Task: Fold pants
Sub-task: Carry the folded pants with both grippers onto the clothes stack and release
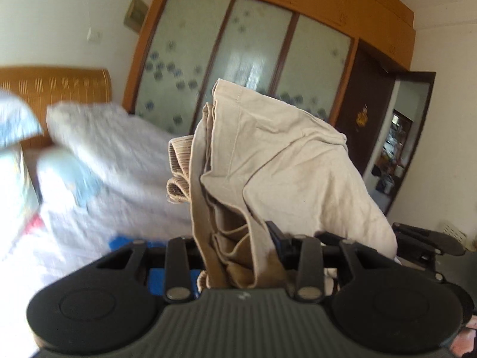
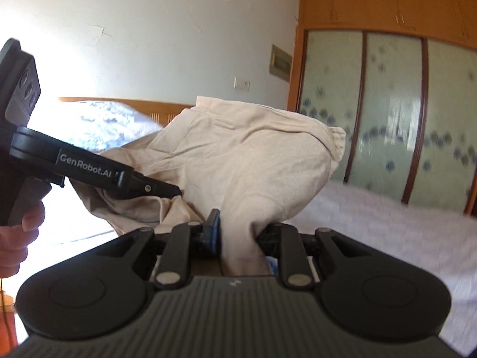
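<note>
— Where are the pants now?

— Up in the air above the bed, bunched, in front of the wardrobe. Both grippers have them.

— Gripped properly?

— Left gripper is pinching a thick wad of folds near the waistband; right gripper is clamped on a narrower twist of cloth. In the right view the left gripper sits close beside it.

— So what would you do?

— I'd say spread the hands apart, let the legs hang straight, then lay them flat. Clumped like this, any fold would crease badly.
</note>
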`<action>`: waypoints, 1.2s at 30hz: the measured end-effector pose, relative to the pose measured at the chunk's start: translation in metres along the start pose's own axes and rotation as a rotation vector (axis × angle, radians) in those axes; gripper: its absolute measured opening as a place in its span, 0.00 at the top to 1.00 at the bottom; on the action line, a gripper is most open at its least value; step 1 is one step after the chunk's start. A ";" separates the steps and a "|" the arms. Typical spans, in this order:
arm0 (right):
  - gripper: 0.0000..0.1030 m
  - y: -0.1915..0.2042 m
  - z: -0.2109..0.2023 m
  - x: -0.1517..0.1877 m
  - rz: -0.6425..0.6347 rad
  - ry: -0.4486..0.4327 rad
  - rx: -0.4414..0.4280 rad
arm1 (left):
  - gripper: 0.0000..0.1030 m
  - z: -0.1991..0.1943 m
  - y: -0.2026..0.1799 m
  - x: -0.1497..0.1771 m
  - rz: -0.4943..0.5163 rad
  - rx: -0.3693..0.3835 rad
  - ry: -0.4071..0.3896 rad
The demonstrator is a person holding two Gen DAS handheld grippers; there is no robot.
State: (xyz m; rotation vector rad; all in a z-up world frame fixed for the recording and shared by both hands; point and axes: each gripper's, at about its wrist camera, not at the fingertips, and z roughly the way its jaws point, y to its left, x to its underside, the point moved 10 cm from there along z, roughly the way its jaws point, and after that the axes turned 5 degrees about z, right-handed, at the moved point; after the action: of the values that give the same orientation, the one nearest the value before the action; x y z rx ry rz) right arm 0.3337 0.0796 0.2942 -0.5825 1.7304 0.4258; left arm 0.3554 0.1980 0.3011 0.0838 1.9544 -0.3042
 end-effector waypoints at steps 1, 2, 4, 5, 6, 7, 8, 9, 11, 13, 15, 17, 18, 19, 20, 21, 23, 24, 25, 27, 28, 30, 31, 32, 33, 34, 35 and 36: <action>0.78 -0.004 0.014 -0.014 -0.018 -0.012 0.004 | 0.66 0.010 0.006 -0.013 0.006 -0.019 -0.014; 0.78 -0.009 0.028 -0.025 -0.024 -0.020 0.005 | 0.66 0.021 0.013 -0.022 -0.001 -0.036 -0.021; 0.77 -0.018 0.060 -0.034 -0.022 -0.020 0.005 | 0.66 0.050 0.032 -0.025 -0.037 -0.064 -0.018; 0.77 -0.022 0.079 -0.032 -0.023 -0.014 0.005 | 0.66 0.067 0.044 -0.022 -0.047 -0.081 -0.010; 0.77 -0.026 0.097 -0.025 -0.023 -0.005 0.005 | 0.66 0.084 0.053 -0.017 -0.046 -0.101 0.003; 0.77 -0.030 0.116 -0.014 -0.022 0.010 0.005 | 0.66 0.103 0.064 -0.008 -0.049 -0.119 0.018; 0.77 -0.033 0.135 -0.002 -0.019 0.027 0.006 | 0.66 0.121 0.076 0.001 -0.060 -0.129 0.036; 0.77 -0.037 0.153 0.014 -0.009 0.045 0.008 | 0.66 0.139 0.089 0.012 -0.078 -0.137 0.057; 0.77 -0.046 0.188 0.048 0.035 0.079 0.003 | 0.66 0.173 0.115 0.034 -0.119 -0.151 0.102; 0.77 -0.056 0.217 0.085 0.110 0.124 -0.004 | 0.66 0.206 0.138 0.061 -0.149 -0.172 0.151; 0.77 -0.063 0.242 0.126 0.206 0.191 -0.021 | 0.67 0.229 0.161 0.099 -0.191 -0.195 0.215; 0.77 -0.068 0.264 0.166 0.294 0.274 -0.043 | 0.67 0.253 0.183 0.140 -0.261 -0.217 0.295; 0.77 -0.068 0.274 0.188 0.332 0.327 -0.052 | 0.67 0.263 0.194 0.161 -0.301 -0.225 0.340; 0.76 -0.064 0.282 0.209 0.371 0.389 -0.055 | 0.67 0.271 0.204 0.180 -0.341 -0.225 0.375; 0.75 -0.064 0.290 0.229 0.411 0.439 -0.050 | 0.66 0.276 0.210 0.192 -0.362 -0.222 0.378; 0.75 -0.064 0.296 0.243 0.449 0.461 -0.052 | 0.66 0.277 0.212 0.194 -0.355 -0.220 0.351; 0.75 -0.066 0.299 0.249 0.497 0.440 -0.054 | 0.66 0.275 0.207 0.192 -0.309 -0.240 0.327; 0.75 -0.067 0.300 0.249 0.505 0.436 -0.054 | 0.64 0.276 0.206 0.193 -0.290 -0.256 0.323; 0.75 -0.065 0.297 0.248 0.503 0.434 -0.053 | 0.63 0.277 0.205 0.194 -0.270 -0.269 0.318; 0.76 -0.062 0.292 0.246 0.473 0.431 -0.040 | 0.59 0.278 0.200 0.192 -0.246 -0.293 0.317; 0.72 -0.061 0.300 0.242 0.458 0.428 -0.039 | 0.58 0.275 0.197 0.189 -0.238 -0.307 0.318; 0.62 -0.062 0.294 0.234 0.472 0.420 -0.044 | 0.50 0.261 0.188 0.179 -0.238 -0.337 0.313; 0.50 -0.064 0.284 0.228 0.497 0.410 -0.036 | 0.44 0.251 0.187 0.176 -0.256 -0.359 0.309; 0.30 -0.067 0.272 0.221 0.517 0.390 -0.014 | 0.30 0.237 0.185 0.173 -0.270 -0.389 0.300; 0.23 -0.070 0.256 0.213 0.521 0.357 0.028 | 0.24 0.222 0.181 0.169 -0.269 -0.419 0.283; 0.22 -0.070 0.238 0.205 0.512 0.318 0.071 | 0.24 0.207 0.177 0.167 -0.252 -0.438 0.264; 0.22 -0.069 0.219 0.198 0.499 0.291 0.104 | 0.25 0.191 0.168 0.166 -0.224 -0.450 0.256; 0.22 -0.065 0.202 0.194 0.489 0.284 0.116 | 0.25 0.176 0.158 0.168 -0.196 -0.461 0.257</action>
State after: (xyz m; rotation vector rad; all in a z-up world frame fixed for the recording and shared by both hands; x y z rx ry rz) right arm 0.4975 0.1116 0.0598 -0.1300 2.1600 0.5992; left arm 0.4780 0.2925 0.0562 -0.3871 2.2457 0.0396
